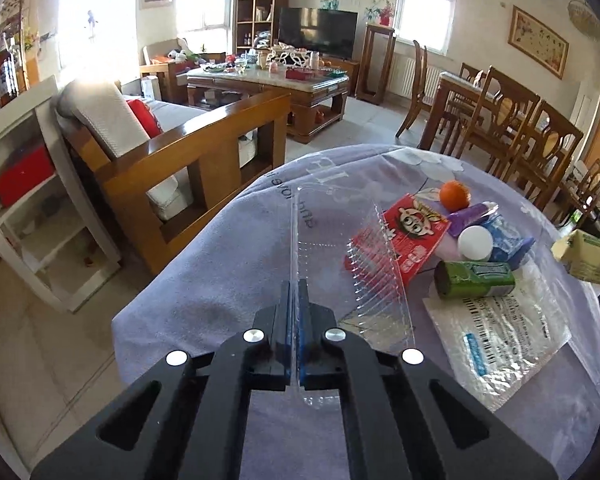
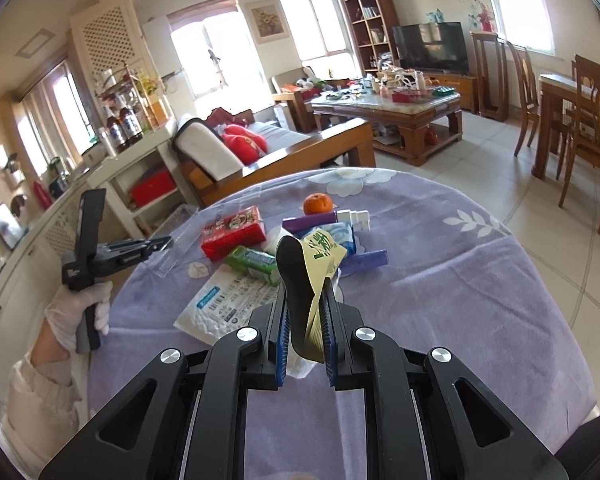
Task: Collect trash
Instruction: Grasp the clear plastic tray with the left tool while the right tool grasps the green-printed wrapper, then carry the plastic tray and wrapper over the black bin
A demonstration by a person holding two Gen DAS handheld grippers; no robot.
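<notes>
Your left gripper (image 1: 298,316) pinched the clear tray (image 1: 340,248); right gripper (image 2: 306,320) clamped the carton (image 2: 324,252); remaining trash lay ahead, mid-counter (image 2: 460,280).

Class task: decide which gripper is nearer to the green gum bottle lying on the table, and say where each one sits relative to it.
Right. The right gripper, shut on a yellow-green carton, sits just beside the green gum bottle. The left gripper, clamping a clear plastic tray, is farther off, beyond the red box.

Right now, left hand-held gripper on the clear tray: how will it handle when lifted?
Probably very light and flexy: the clear tray looks like thin ribbed plastic. Pinched only by its edge in the left hand-held gripper, it may sag or twist. Smooth plastic could slip. It could drag on the red box it overlaps.
</notes>
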